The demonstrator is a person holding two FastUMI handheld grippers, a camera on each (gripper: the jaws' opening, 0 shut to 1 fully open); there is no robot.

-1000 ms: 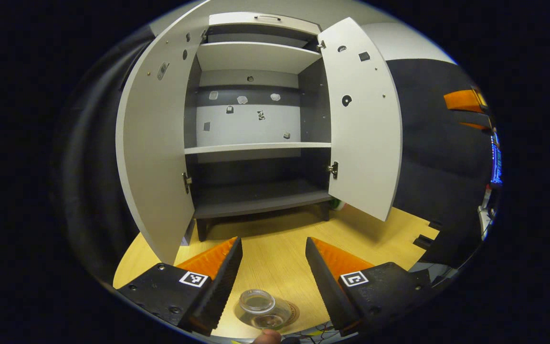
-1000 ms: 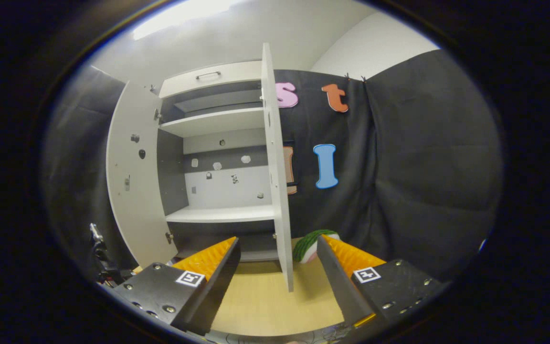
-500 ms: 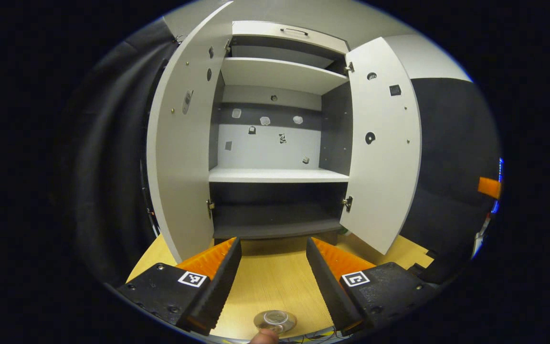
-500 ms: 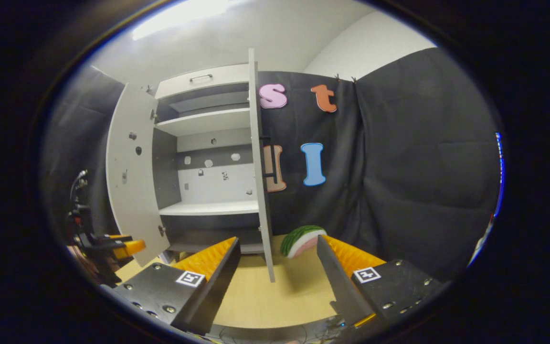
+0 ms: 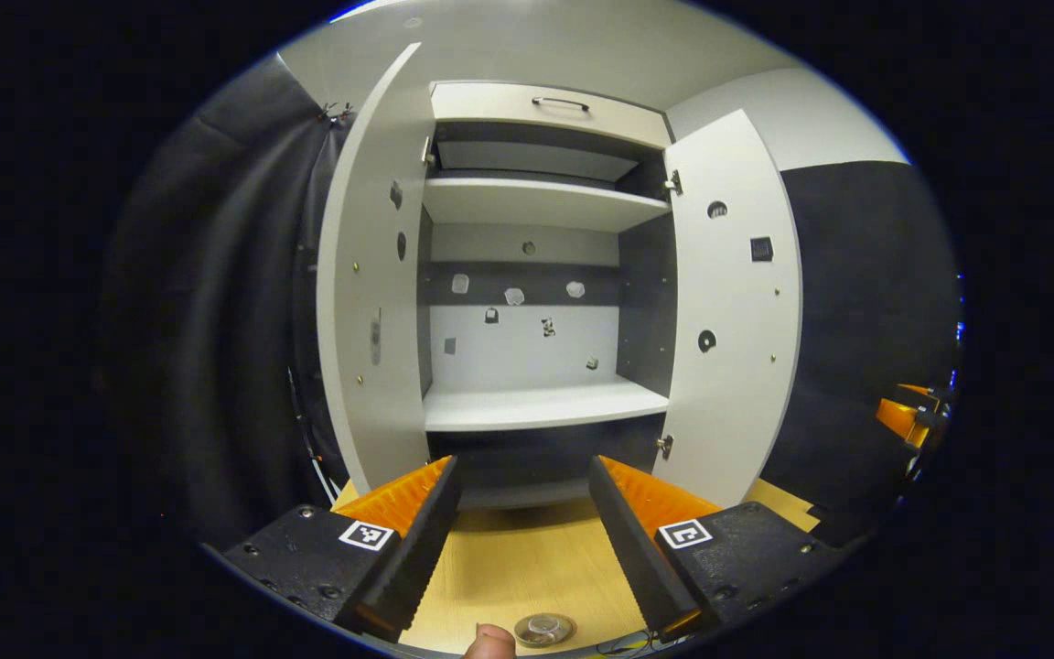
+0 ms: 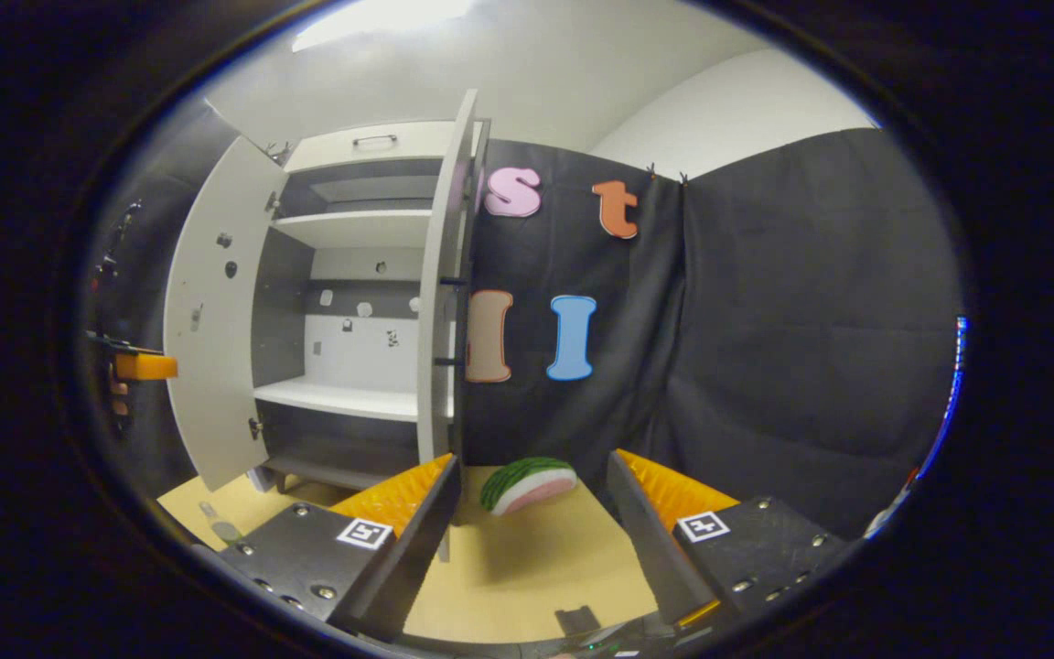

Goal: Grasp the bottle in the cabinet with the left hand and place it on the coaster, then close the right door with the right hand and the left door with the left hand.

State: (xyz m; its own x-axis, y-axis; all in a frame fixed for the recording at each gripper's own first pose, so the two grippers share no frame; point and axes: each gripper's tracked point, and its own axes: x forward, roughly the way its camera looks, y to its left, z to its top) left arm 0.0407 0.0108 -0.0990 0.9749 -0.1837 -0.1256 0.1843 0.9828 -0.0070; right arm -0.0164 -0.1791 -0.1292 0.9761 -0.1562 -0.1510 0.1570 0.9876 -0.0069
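Both grippers are spread wide and empty — our left gripper point(image 5: 524, 513) faces the cabinet point(image 5: 541, 275) at twelve o'clock, its jaws well apart over the wooden tabletop point(image 5: 527, 567). We see the bottle point(image 5: 544, 629) from above at six o'clock, just beside a fingertip point(image 5: 489, 642); whether a coaster lies under it we cannot tell. Our right gripper point(image 6: 532, 513) points past the right door point(image 6: 440, 302), which stands edge-on at eleven o'clock, with a watermelon slice point(image 6: 529, 484) between its fingers. The left door point(image 6: 211, 311) hangs open at nine o'clock.
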